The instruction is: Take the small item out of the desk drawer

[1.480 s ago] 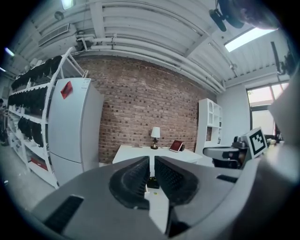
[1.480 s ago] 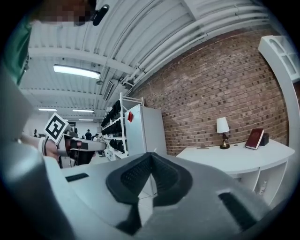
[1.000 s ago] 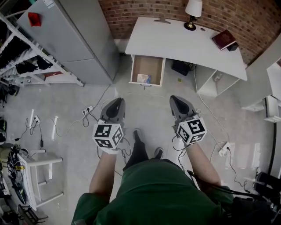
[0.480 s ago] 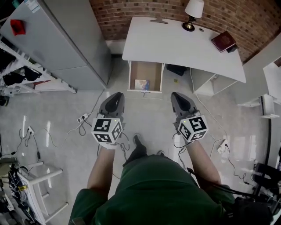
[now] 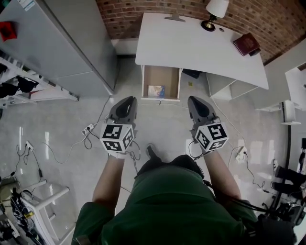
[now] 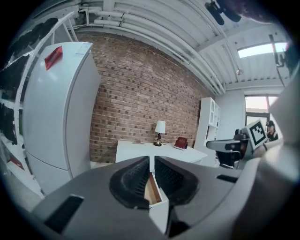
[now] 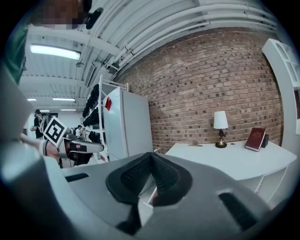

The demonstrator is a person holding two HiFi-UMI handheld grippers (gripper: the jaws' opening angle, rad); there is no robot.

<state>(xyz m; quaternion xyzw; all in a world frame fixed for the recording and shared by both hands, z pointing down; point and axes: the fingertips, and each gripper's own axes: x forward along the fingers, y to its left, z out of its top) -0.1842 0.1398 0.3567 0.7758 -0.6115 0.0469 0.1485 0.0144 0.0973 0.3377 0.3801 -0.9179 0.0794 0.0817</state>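
The white desk stands against the brick wall with its drawer pulled out toward me. A small blue and white item lies at the drawer's near end. Both grippers hang above the floor just short of the drawer front. My left gripper is shut and empty, below and left of the drawer. My right gripper is shut and empty, off to the drawer's right. In the left gripper view the jaws meet, and the drawer's wooden inside shows behind them. In the right gripper view the gripper is shut too.
A lamp and a dark red book sit on the desk. A tall grey refrigerator stands at the left beside a rack of shelves. Cables and a power strip lie on the floor. White shelving stands under the desk's right side.
I have stepped nearer to the desk, so the drawer now lies closer to both gripper tips. Both grippers have stayed shut and side by side.
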